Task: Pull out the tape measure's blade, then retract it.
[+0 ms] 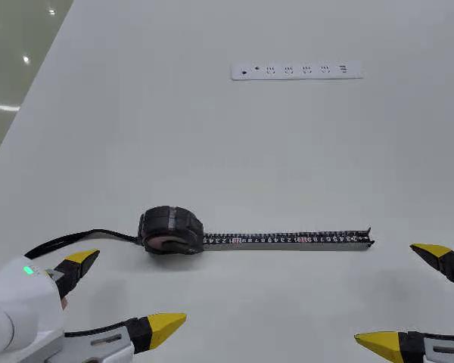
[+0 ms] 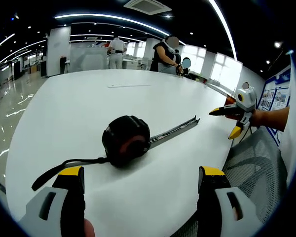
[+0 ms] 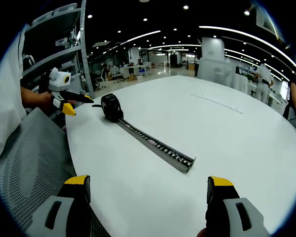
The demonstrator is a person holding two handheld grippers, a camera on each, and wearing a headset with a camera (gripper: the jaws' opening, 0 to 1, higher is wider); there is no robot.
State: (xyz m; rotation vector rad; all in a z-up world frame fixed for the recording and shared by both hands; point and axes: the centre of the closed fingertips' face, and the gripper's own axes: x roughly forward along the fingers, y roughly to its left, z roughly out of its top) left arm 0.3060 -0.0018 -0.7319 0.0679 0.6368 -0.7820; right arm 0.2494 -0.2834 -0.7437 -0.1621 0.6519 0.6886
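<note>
A black tape measure case (image 1: 171,230) lies on the white table (image 1: 234,151), with its blade (image 1: 287,240) pulled out to the right and flat on the surface; the blade's end hook (image 1: 369,236) points right. A black wrist strap (image 1: 76,240) trails left from the case. My left gripper (image 1: 129,291) is open, near the front edge, just in front and left of the case (image 2: 126,139). My right gripper (image 1: 416,299) is open too, in front and right of the blade's tip (image 3: 186,163). Neither touches the tape; both hold nothing.
A white power strip (image 1: 296,71) lies far back on the table. The table's left edge (image 1: 30,83) runs diagonally beside a glossy floor. A mesh chair (image 3: 34,163) sits near the front edge. People stand in the background (image 2: 166,52).
</note>
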